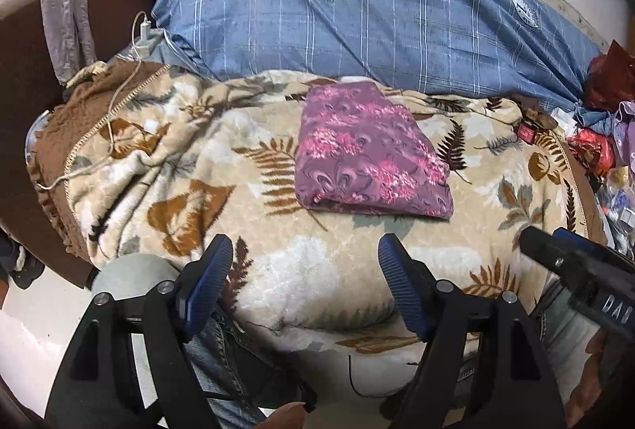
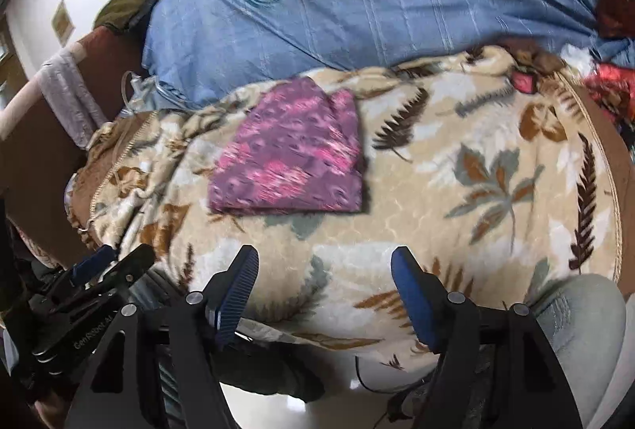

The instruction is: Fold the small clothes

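Folded purple floral cloth (image 1: 367, 151) lies flat on the leaf-print blanket (image 1: 190, 167), at about 12 o'clock from both grippers, well clear of them. Left gripper (image 1: 305, 258): jaws spread wide, nothing between the blue pads, only blanket below. Right gripper (image 2: 323, 266): jaws likewise wide apart and empty; right-wrist view is motion-blurred. Blue plaid bedding (image 1: 357, 12) lies beyond the cloth at 12 o'clock. White charger cable (image 1: 131, 72) trails at 10 o'clock.
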The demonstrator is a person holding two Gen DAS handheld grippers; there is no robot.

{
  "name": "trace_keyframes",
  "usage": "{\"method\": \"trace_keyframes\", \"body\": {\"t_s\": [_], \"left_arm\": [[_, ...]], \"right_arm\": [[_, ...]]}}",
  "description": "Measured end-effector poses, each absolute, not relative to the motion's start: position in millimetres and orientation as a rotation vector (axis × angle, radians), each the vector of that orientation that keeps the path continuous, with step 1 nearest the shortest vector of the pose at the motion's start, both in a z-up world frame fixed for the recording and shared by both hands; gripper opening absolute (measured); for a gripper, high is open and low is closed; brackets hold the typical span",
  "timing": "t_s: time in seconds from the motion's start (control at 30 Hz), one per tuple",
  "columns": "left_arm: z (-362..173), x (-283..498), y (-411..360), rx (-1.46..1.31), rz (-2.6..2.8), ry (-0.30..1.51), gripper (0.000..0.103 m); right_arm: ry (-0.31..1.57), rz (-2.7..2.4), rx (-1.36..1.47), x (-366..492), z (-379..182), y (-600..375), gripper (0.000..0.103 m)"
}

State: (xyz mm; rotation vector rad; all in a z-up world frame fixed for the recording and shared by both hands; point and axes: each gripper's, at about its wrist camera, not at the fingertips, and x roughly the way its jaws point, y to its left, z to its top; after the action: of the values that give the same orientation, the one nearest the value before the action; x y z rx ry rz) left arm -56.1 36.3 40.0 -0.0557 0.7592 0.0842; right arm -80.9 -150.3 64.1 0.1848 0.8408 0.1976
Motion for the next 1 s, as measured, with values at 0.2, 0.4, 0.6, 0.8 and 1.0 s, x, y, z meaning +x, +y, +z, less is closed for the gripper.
{"method": "trace_keyframes", "body": {"t_s": [0.2,0.4,0.6,0.8,1.0], "left_arm": [[40,-57,37,-0.052,0.081,0.779,0.076],[39,-59,30,-0.033,0.077,0.785,0.077],[38,-58,30,-0.031,0.083,0.791,0.077],[37,-57,29,-0.025,0.088,0.793,0.077],[36,-59,30,-0.023,0.096,0.787,0.077]], "right_arm": [[0.823,0.201,0.129,-86,70,-129,0.073],[0.821,0.188,0.134,-87,71,-128,0.073],[0.821,0.187,0.139,-87,70,-131,0.073],[0.826,0.185,0.149,-86,67,-132,0.073],[0.84,0.183,0.165,-85,63,-132,0.073]]}}
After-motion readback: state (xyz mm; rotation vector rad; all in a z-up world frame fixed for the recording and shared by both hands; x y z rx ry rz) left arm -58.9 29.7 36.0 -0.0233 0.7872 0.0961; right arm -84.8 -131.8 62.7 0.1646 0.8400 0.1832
